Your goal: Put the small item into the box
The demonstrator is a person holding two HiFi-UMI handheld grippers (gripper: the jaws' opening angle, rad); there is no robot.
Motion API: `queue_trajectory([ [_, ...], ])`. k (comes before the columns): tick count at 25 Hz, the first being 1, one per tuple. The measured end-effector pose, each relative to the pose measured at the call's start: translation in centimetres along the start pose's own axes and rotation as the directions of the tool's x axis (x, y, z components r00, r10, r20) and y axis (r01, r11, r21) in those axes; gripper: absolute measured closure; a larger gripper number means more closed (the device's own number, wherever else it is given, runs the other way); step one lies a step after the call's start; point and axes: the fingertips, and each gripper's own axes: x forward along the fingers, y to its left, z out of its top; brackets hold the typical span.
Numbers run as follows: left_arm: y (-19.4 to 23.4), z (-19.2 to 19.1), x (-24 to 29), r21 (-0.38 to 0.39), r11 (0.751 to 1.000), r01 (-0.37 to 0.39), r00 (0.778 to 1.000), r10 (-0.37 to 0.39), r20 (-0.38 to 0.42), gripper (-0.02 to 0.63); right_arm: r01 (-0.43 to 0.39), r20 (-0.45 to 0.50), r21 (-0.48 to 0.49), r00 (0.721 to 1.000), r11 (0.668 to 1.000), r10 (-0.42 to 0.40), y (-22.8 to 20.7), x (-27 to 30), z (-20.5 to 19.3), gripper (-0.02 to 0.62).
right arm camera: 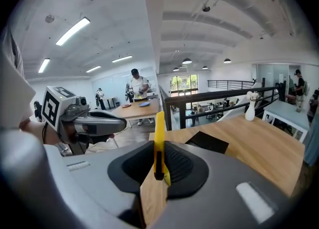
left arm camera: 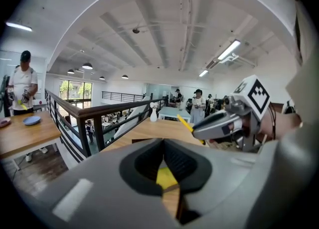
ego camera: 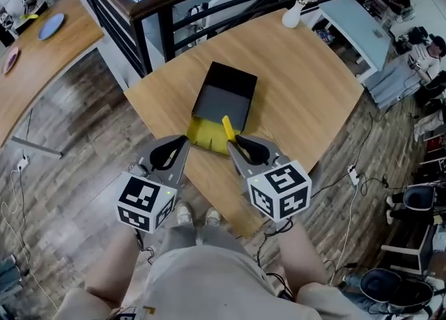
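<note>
Ahead of the right gripper (ego camera: 235,143) and its clamped yellow strip (ego camera: 228,127), the open box (ego camera: 230,80) lies unblocked. The left gripper (ego camera: 182,144) crowds its left side; a white vase (ego camera: 296,6) stands far beyond.

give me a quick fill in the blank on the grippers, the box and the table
1. The black box lies on a ____ table.
2. The right gripper is shut on a thin ____ item.
3. The left gripper is closed at the yellow flap of the ____.
4. At the table's far edge stands a ____ vase.

Missing words: wooden; yellow; box; white
</note>
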Motion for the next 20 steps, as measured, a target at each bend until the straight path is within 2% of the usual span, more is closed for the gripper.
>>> queue_trajectory([
  [3, 1.3, -1.8, 1.4, -0.016, 1.000, -0.005, 0.999, 0.005, -0.043, 0.603, -0.070, -0.048, 0.010, 0.996, 0.998, 0.070, -0.5, 2.5, -1.1, 0.532],
  [8, 3.5, -4.2, 3.6, -0.040, 0.999, -0.015, 0.995, 0.011, -0.100, 0.603, -0.113, -0.114, 0.030, 0.987, 0.993, 0.116, -1.7, 5.9, -2.4, 0.532],
  [20, 6.4, -9.3, 10.0, -0.114, 0.993, 0.017, 0.978, -0.040, -0.204, 0.603, -0.134, -0.270, 0.051, 0.952, 0.990, 0.143, -5.1, 13.5, -7.4, 0.532],
])
